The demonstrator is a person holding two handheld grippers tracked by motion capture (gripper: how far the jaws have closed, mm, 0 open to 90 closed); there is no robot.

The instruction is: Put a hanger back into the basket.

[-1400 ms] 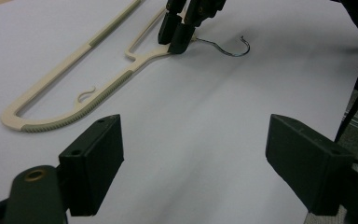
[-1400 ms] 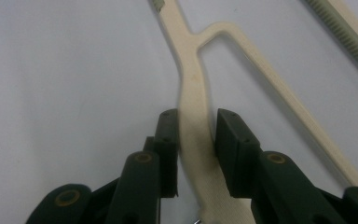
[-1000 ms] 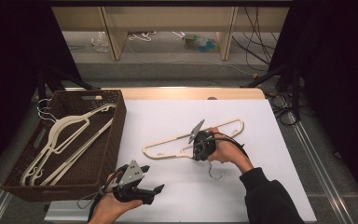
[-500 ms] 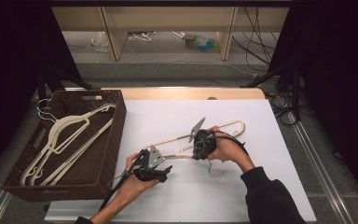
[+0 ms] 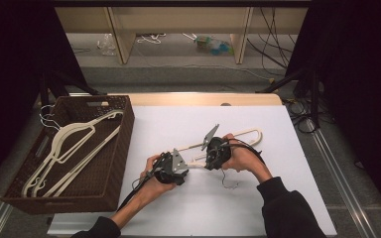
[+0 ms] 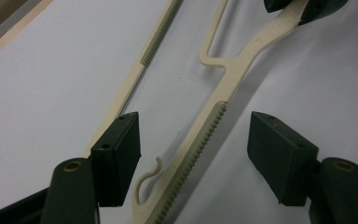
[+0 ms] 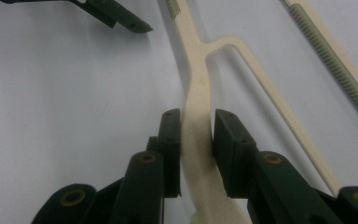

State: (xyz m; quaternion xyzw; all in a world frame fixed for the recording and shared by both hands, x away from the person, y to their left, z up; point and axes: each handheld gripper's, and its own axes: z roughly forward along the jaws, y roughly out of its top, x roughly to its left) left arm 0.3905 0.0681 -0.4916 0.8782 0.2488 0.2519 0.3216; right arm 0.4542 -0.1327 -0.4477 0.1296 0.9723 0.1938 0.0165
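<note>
**High view first: two grippers meet on one hanger**

High view: cream hanger [image 5: 238,141] lies on white table [image 5: 287,198], right of wicker basket [image 5: 114,163] w/ more hangers [image 5: 74,148]. Right gripper [image 5: 209,159] clamps hanger's mid section; left gripper [image 5: 176,173] sits at its near end.

Left gripper view: jaws have just been closing but stand apart, pads clear of the ribbed shoulder bar [image 6: 200,144] between them; small strap hook [image 6: 145,179] by left pad. Best centre on the bar before squeezing, avoiding the hook.

Right gripper view: pads pinch the flat neck strip [image 7: 196,135] tight. Hanger looks thin, smooth plastic w/ grey-green ribbed grips; prob. flexes, so lift both ends level.
</note>
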